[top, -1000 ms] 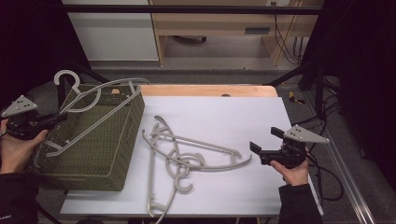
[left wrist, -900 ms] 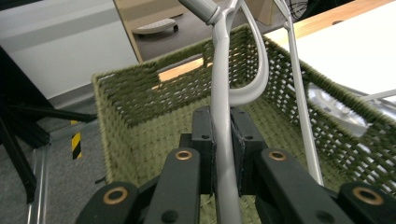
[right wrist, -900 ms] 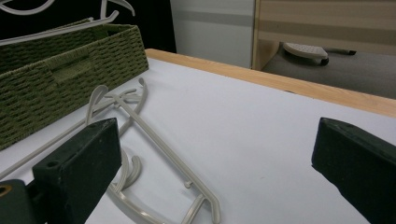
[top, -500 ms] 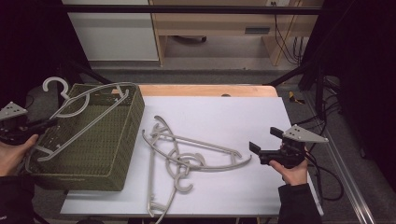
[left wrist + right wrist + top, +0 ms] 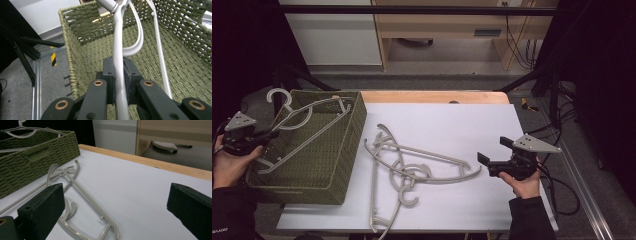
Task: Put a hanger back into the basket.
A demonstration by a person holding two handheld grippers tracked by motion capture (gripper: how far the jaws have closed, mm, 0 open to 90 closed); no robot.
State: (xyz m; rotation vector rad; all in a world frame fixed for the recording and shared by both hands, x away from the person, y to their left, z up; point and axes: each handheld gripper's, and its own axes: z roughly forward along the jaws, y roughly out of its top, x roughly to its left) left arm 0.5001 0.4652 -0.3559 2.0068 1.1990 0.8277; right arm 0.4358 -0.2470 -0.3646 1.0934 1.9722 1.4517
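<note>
This looks like a lab or test room set up for recording. A white table (image 5: 452, 125) with a wooden edge stands inside a frame of black metal bars (image 5: 412, 10), with dark curtains at both sides. Cables (image 5: 517, 45) hang by a plain wooden bench (image 5: 442, 30) behind, the floor (image 5: 437, 80) is grey carpet, and a yellow-black hazard marking (image 5: 53, 59) sits on a rail.

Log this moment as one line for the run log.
left gripper: shut on hanger, over basket | right gripper: open, nothing held | pile of hangers: on table
</note>
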